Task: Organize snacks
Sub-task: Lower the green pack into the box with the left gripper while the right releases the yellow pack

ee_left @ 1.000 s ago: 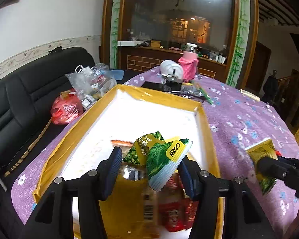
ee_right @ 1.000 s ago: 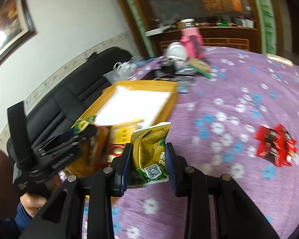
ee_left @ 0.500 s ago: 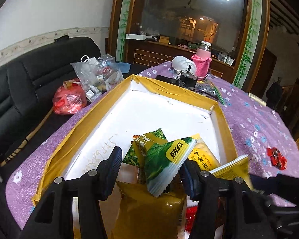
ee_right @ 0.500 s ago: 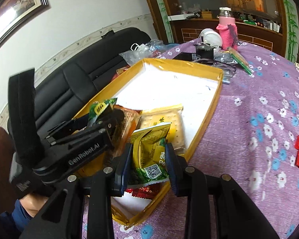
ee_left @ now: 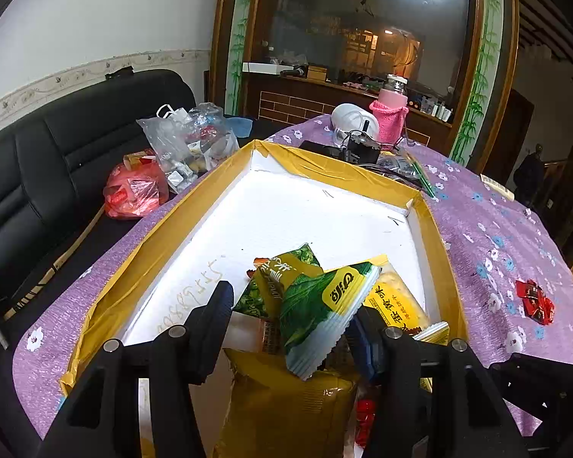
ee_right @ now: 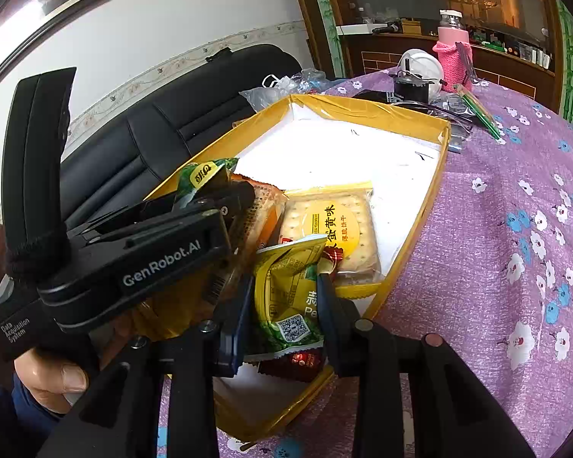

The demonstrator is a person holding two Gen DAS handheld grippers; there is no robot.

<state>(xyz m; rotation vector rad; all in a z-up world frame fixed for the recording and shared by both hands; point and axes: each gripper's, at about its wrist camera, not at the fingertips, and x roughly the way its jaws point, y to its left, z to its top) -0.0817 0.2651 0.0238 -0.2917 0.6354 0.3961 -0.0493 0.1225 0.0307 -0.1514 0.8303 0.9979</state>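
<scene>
A shallow yellow-rimmed box [ee_left: 179,225] with a white floor lies on the purple flowered table; it also shows in the right wrist view [ee_right: 428,206]. My left gripper [ee_left: 292,318] is shut on green-and-yellow snack packets [ee_left: 317,305], held over the box's near end. My right gripper [ee_right: 284,305] is shut on a yellow-and-green pea snack packet [ee_right: 288,294], also over the near end of the box, beside the left gripper [ee_right: 141,252]. Inside lie a cracker pack [ee_right: 330,229], an orange packet [ee_right: 259,213] and a large yellow bag [ee_left: 286,408].
Red wrapped candy [ee_left: 534,301] lies on the table right of the box. A pink bottle [ee_left: 391,114], a white mask [ee_left: 353,118] and black clutter [ee_left: 359,152] stand behind the box. Plastic bags [ee_left: 187,141] sit on the black sofa [ee_left: 38,160] at left.
My right gripper has carried its pea packet from above the table leftward to over the box's near end, next to the left gripper. The left gripper has stayed over the box, holding its packets.
</scene>
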